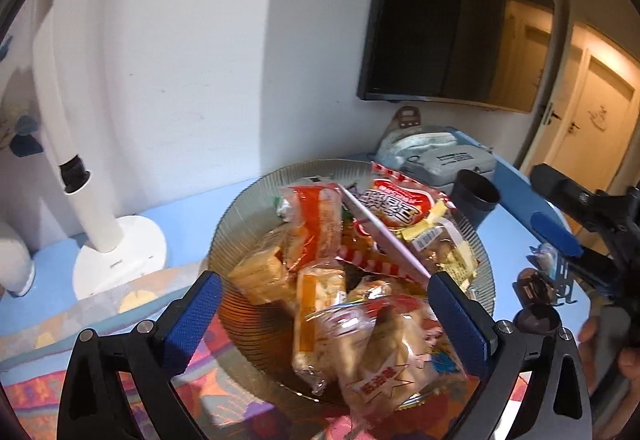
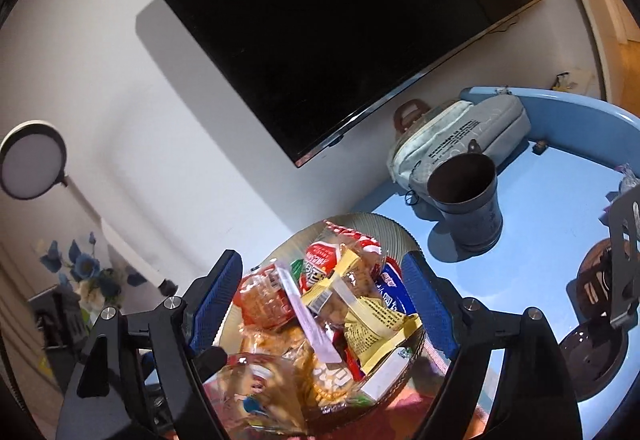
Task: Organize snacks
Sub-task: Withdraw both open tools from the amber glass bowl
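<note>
Pale stick [image 1: 384,236] diagonal across snack bowl [image 1: 228,224] (perhaps plastic).

Dim, soft indoor light; wrapper glare, heavy fisheye bending, dark vignetted corners, slight blur

The red snack packet [image 1: 394,202] at the upper right of the glass bowl [image 1: 240,208] bears large white Chinese characters outlined in black; in the left wrist view they are too blurred to read for certain. A clear packet [image 1: 384,372] at the lower middle of that view carries a white star label with red Chinese characters, also unclear. The yellow packet [image 2: 376,328] in the right wrist view shows a barcode and fine black print, too small to read. The grey pouch [image 2: 460,144] on the table [image 2: 540,208] has a block of dark printed lines, illegible in both views.
</note>
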### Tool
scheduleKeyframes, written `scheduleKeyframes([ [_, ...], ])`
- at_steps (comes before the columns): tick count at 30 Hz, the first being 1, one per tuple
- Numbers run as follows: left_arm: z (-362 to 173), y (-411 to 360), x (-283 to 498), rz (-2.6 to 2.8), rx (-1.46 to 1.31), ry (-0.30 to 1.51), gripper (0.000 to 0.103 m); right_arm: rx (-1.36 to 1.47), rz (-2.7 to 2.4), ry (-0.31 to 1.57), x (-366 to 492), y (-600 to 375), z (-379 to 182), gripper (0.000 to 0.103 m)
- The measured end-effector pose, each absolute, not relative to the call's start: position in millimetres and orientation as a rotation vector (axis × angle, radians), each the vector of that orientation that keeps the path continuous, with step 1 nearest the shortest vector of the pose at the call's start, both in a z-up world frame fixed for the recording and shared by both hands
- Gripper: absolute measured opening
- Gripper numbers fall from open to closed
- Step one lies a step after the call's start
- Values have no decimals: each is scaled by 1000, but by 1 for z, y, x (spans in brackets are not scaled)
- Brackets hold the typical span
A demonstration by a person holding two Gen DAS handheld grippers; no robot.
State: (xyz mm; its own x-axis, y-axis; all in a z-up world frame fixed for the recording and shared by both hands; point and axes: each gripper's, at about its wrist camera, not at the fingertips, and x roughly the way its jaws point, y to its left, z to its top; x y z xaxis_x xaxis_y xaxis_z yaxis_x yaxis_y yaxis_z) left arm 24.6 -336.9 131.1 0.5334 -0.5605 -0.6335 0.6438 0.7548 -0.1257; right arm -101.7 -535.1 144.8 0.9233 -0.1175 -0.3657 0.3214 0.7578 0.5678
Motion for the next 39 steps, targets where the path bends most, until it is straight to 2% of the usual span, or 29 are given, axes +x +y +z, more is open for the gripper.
scheduleKeyframes([
  [12, 138, -324, 9, -581, 138, 669, 102, 430, -134, 499, -103, -523, 155, 83],
  [25, 111, -306, -16, -386, 114, 672, 103, -1, -130, 709, -98, -458, 111, 85],
  [39, 95, -297, -16, -320, 80, 687, 103, 34, -167, 683, -99, -459, 95, 86],
])
